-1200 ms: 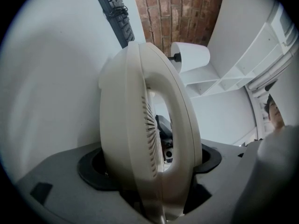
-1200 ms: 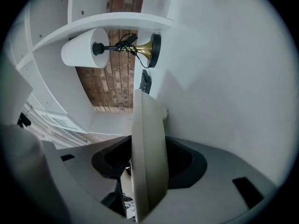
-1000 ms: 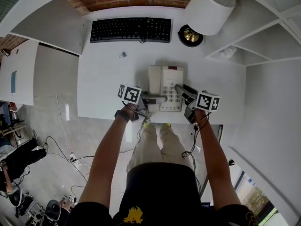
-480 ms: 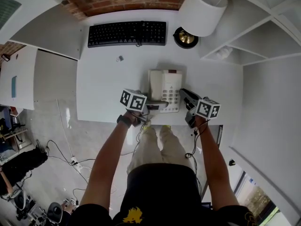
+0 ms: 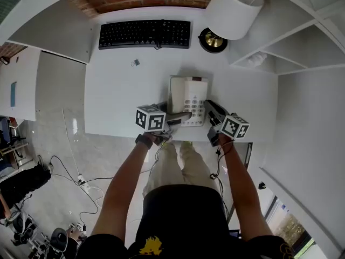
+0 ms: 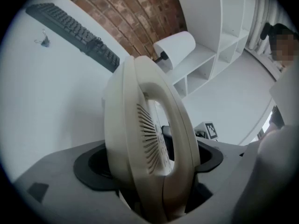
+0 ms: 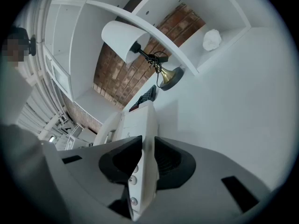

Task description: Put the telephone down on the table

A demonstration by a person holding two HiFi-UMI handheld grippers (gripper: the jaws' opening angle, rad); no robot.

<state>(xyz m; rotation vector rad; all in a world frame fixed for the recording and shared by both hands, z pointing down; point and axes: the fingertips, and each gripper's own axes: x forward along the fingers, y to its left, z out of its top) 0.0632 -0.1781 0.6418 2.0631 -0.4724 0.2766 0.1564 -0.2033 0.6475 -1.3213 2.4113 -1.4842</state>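
The telephone [image 5: 186,90] sits over the white table [image 5: 116,99], close to the middle of its near edge. Its long axis runs from the near edge toward the far edge, with the keypad end nearest the person. Whether its underside rests on the table cannot be told.

The right claw [image 7: 145,158] is clenched on the thin right-hand rim of the telephone, beside the keypad buttons. Its 2 dark pads press on either face of that rim, and its jaws have just been closing onto it.

The left claw [image 5: 173,118] grasps the handset [image 6: 140,125], which is off its cradle at the near end of the telephone. The handset's long axis lies roughly along the table's near edge, pointing away from this claw toward the right claw. It stands on its side, with the slotted face turned right. These jaws have just been easing apart slightly, but the handset fills the gap and a pad lies against each side.

A black keyboard [image 5: 144,34] lies along the far edge. A lamp [image 5: 234,9] stands at the far right corner, and a small binder clip [image 5: 135,62] lies just nearer than the keyboard.
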